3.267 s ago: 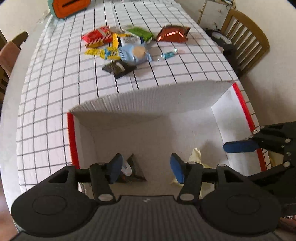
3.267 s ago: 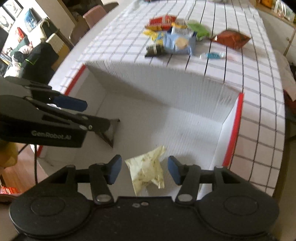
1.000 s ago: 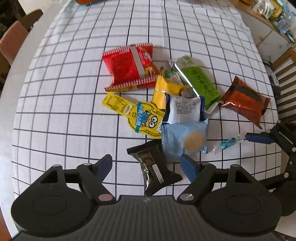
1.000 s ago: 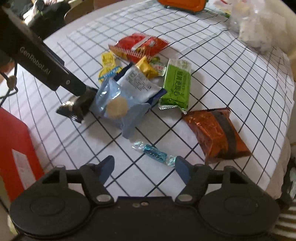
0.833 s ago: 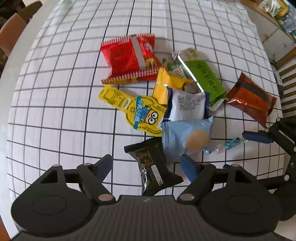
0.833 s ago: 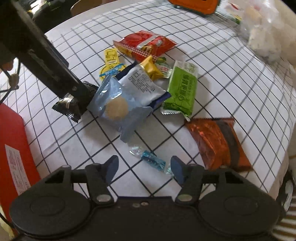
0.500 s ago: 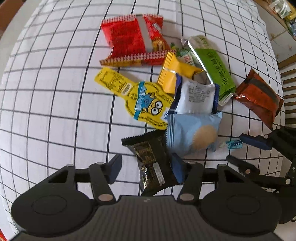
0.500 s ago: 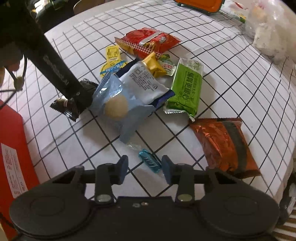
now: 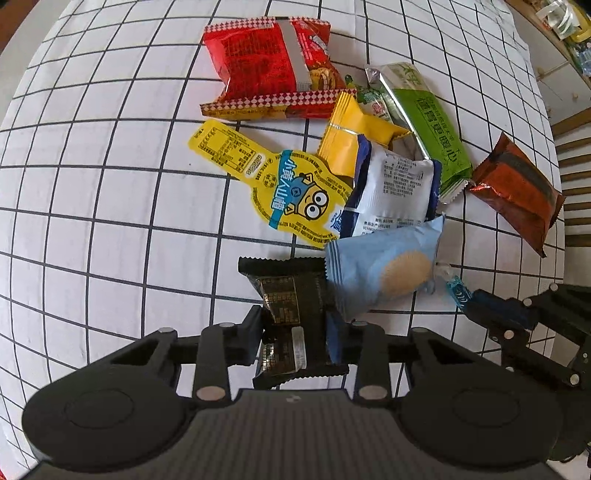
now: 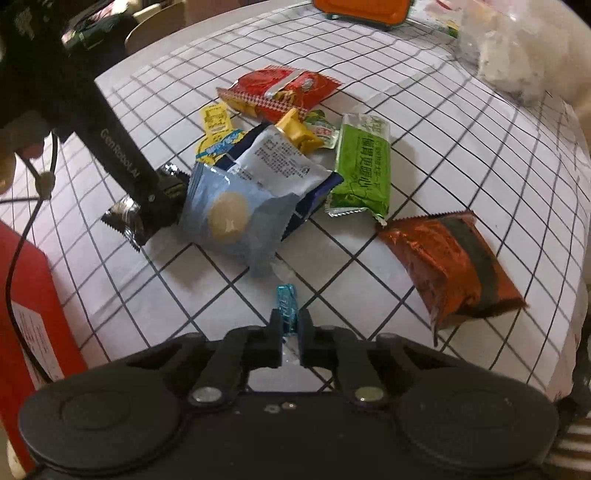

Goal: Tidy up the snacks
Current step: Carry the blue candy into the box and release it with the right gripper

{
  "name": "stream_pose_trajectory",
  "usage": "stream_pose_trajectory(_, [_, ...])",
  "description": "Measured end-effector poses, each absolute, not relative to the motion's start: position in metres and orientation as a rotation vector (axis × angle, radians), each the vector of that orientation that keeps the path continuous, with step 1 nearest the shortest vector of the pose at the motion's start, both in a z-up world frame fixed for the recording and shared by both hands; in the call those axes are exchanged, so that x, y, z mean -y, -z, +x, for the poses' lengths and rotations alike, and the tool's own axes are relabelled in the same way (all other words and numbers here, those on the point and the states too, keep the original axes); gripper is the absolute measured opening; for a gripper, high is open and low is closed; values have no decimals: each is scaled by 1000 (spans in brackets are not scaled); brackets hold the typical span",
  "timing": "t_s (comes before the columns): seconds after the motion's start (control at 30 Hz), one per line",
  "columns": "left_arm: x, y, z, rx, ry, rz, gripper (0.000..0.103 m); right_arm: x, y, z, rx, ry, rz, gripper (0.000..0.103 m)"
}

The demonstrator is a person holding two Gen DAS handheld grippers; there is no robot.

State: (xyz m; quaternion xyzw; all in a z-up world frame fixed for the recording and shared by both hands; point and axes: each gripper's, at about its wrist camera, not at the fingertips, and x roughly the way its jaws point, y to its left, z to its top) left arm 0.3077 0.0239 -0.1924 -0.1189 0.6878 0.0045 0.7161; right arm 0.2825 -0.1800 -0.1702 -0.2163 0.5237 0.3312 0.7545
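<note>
My left gripper is shut on a black snack packet at the near edge of a snack pile; the packet also shows in the right wrist view. My right gripper is shut on a small blue wrapped candy, which also shows in the left wrist view. The pile holds a pale blue cookie pack, a white and navy pack, a yellow minion sachet, a yellow packet, a red packet, a green bar and an orange-brown pack.
The table wears a white cloth with a black grid. The red and white box wall stands at the near left in the right wrist view. An orange case and a clear plastic bag lie at the far side. A wooden chair stands right.
Both grippers left the box and moved to the pile. The left jaws closed on the black packet. The right jaws closed on the blue candy.
</note>
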Motion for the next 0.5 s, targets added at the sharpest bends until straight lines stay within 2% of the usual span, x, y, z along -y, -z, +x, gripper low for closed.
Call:
stream_pose_trajectory(0.17, [-23, 188, 308, -1504, -8, -263, 32, 191, 166, 283, -1151, -673, -386, 2])
stream_pose_trajectory(0.5, [-35, 171, 299, -1459, -15, -278, 32, 180, 167, 284, -1126, -664, -400, 4])
